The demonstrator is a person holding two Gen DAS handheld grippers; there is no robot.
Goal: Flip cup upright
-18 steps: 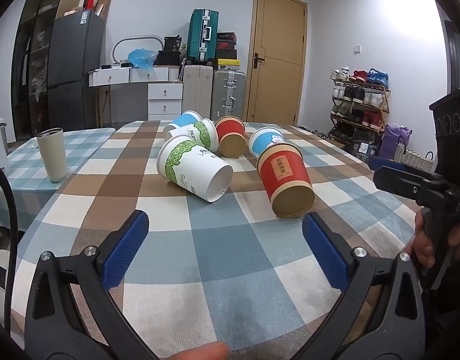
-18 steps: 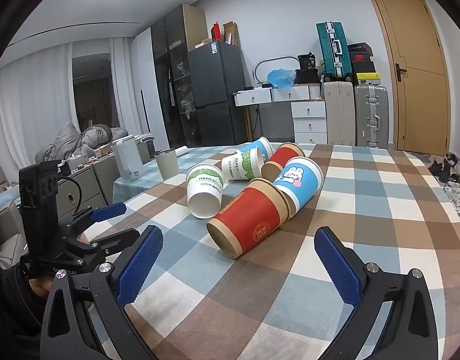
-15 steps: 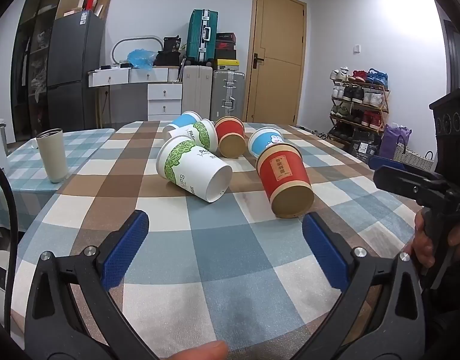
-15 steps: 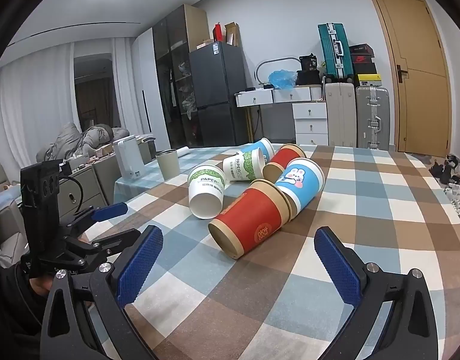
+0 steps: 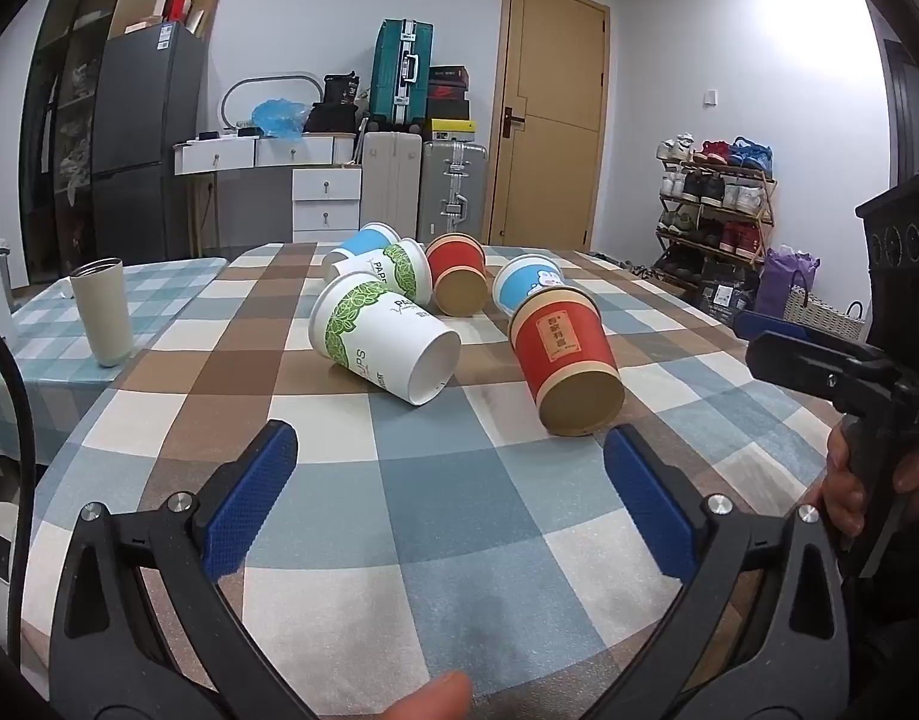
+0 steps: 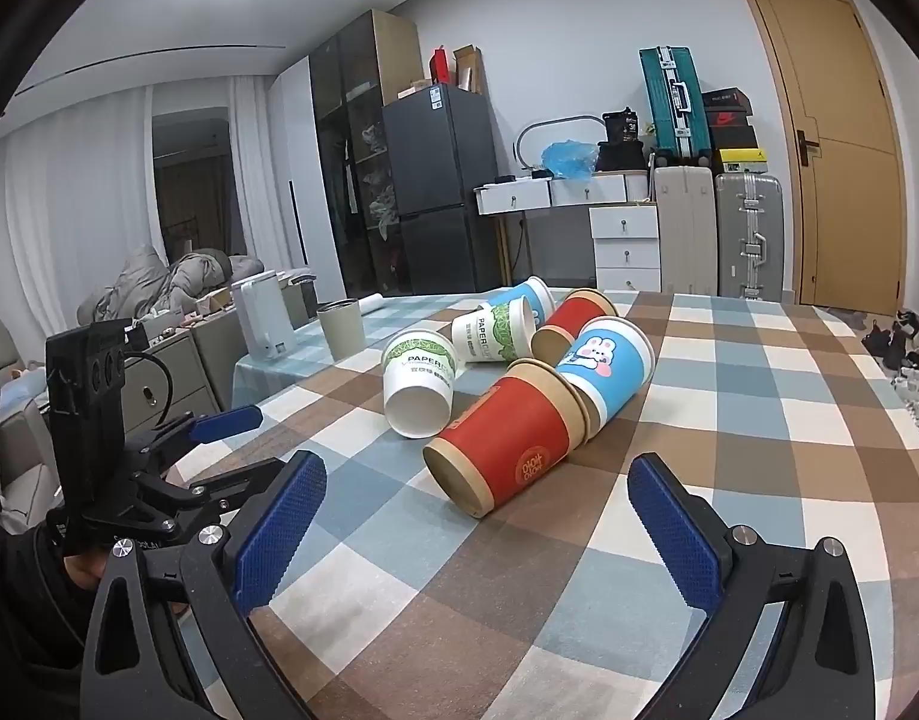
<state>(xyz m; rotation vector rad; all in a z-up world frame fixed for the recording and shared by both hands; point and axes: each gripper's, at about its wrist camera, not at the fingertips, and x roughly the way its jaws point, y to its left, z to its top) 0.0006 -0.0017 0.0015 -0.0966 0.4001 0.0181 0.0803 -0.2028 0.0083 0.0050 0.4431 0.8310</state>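
Observation:
Several paper cups lie on their sides on the checked tablecloth (image 5: 435, 516). Nearest are a red cup (image 5: 564, 360) (image 6: 501, 450) and a white cup with green leaf print (image 5: 381, 336) (image 6: 420, 381). Behind them lie a blue cartoon cup (image 5: 528, 285) (image 6: 609, 369), a second red cup (image 5: 459, 276), a second green-print cup (image 5: 396, 276) and a blue-banded cup (image 5: 363, 243). My left gripper (image 5: 453, 504) is open and empty, short of the cups. My right gripper (image 6: 477, 528) is open and empty, just in front of the red cup.
A beige tumbler (image 5: 102, 312) stands upright at the left on a second table with a blue check cloth. The table's right edge runs beside the right gripper body (image 5: 879, 324). Behind are a fridge, drawers, suitcases and a door.
The right gripper has moved slightly forward towards the red cup. The left gripper and the cups have hardly moved.

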